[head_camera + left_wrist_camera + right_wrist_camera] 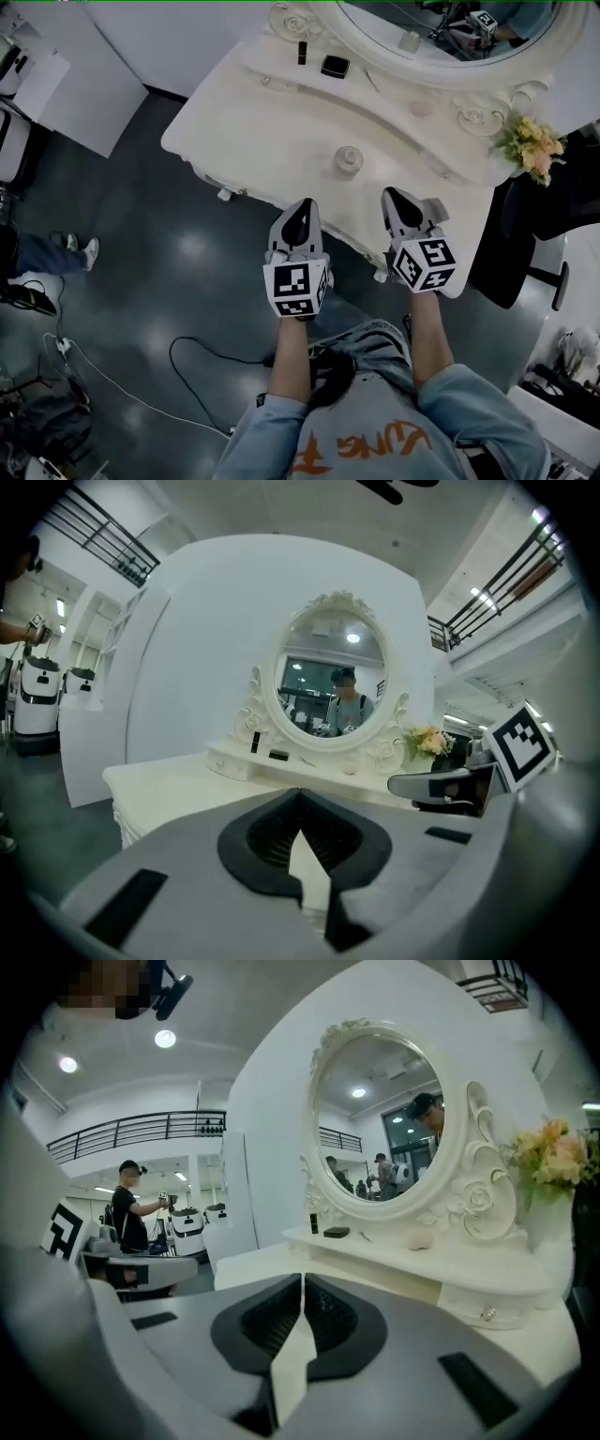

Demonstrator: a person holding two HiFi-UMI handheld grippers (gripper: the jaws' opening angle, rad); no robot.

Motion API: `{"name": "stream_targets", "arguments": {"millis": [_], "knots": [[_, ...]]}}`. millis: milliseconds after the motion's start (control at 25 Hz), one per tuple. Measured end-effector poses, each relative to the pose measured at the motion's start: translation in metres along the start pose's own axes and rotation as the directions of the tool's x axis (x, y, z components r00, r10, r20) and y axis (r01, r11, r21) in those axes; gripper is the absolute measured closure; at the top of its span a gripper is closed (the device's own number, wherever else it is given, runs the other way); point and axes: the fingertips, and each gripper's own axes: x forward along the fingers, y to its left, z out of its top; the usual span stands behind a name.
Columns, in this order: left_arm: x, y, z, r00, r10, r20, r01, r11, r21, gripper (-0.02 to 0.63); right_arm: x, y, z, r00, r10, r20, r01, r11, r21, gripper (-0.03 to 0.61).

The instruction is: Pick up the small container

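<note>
The small container (348, 159), a round cream-coloured lidded jar, stands near the middle of the white vanity table (253, 141). Both grippers hover over the table's front edge, short of the jar. My left gripper (300, 212) is shut and empty, slightly left of and below the jar. My right gripper (397, 199), also shut and empty, is to the jar's right. In the left gripper view the jaws (300, 797) meet with nothing between them, and the same holds in the right gripper view (302, 1283). The jar shows in neither gripper view.
An oval mirror (450, 56) stands at the table's back. On the raised shelf are a black tube (302, 52), a black compact (335, 66) and a pale pink item (421, 108). Flowers (532, 145) sit at the right end. A person's feet (80, 251) and cables (187, 366) are on the floor.
</note>
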Motion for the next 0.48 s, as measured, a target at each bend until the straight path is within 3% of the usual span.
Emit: {"name": "stream_targets", "arguments": {"millis": [200,480], "knots": [[0.032,-0.009,-0.01,0.995,0.004,-0.099,0.006,0.994,0.105,0.592,0.024,-0.018,-0.007,1.0,0.018,-0.012,-0.018,0.999,0.038,0.549],[0.056,-0.02,0.003,0.994,-0.005,-0.106,0.018,0.991,0.13,0.592,0.038,-0.041,0.005,0.999,0.041,0.01,-0.042,0.997,0.069,0.549]]}}
